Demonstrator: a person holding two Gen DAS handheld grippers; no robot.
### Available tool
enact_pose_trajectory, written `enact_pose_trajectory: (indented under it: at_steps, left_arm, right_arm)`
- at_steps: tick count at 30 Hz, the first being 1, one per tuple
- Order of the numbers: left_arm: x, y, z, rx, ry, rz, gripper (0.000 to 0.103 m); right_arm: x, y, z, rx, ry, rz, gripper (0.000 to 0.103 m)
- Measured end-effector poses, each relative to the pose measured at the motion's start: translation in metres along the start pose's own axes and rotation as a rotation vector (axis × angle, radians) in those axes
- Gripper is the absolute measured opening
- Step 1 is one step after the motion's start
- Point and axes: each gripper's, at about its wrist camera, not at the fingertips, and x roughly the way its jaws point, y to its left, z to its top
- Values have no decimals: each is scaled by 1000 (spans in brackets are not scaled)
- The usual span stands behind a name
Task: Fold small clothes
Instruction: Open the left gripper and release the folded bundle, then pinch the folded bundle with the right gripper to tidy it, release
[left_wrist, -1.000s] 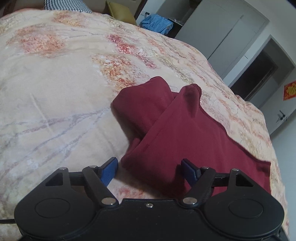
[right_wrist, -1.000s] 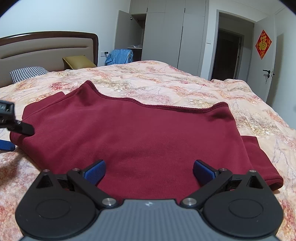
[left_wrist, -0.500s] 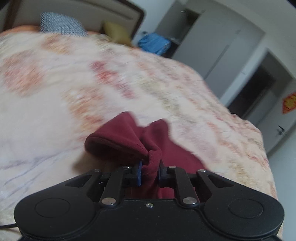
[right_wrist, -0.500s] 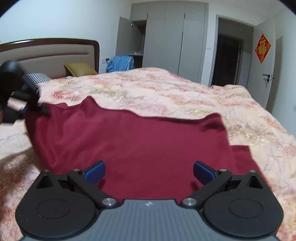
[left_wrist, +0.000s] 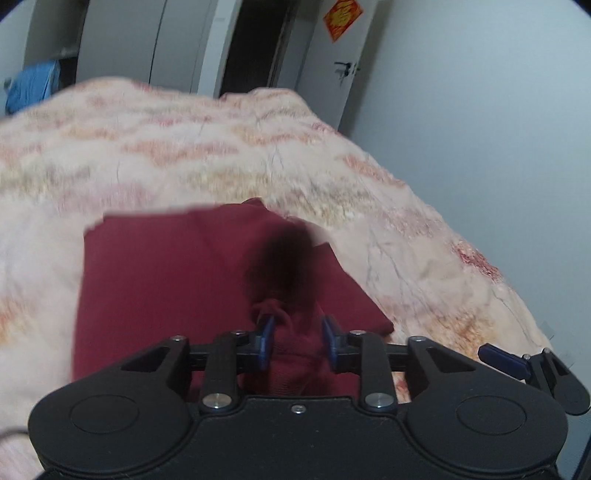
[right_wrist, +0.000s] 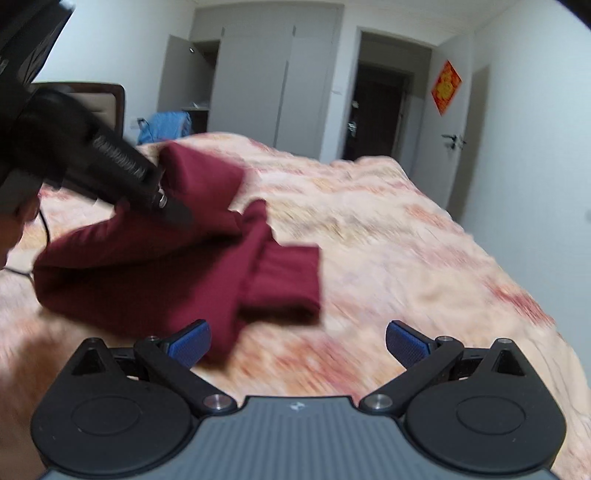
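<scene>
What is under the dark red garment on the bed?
The dark red garment lies on the peach floral bedspread. Its raised side is folded over its own cloth; anything beneath the folds is covered.

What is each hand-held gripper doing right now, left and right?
Left hand-held gripper: opening, red garment bunched between its pads.
Right hand-held gripper: open, empty.

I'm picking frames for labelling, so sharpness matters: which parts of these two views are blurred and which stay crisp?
Left wrist view: the bedspread is smeared, the maroon garment soft with a dark smudge; the left claw is crisp. Right wrist view: garment and bedspread streak, the right claw is sharp; fisheye bends the walls.
</scene>
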Motion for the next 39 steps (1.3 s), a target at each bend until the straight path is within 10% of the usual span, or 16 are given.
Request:
enact_pose_trajectory:
  at_steps: [2,8,18,24,33,39]
  left_arm:
    - [-3,3,-7,-35,-2,-2,74]
    - [-33,20,-2,-68,-77,64,102]
    - [-114,84,60,-171,-150,586,102]
    - [-151,140,57,-307,-131,699,102]
    - [-117,138,39,-194,-81,739,102]
    - [-72,130,16,-303,-47,515,102]
  right_arm:
    - [-2,-9,-7,15,19,-8,103]
    - [0,-24,-8,120,7,33,103]
    - [57,-34,60,486,26,281,103]
    - [100,-18,80,527,146,272,103]
    - [123,-14,73,546,208,188,102]
    - [112,-27,65,624,161,190,83]
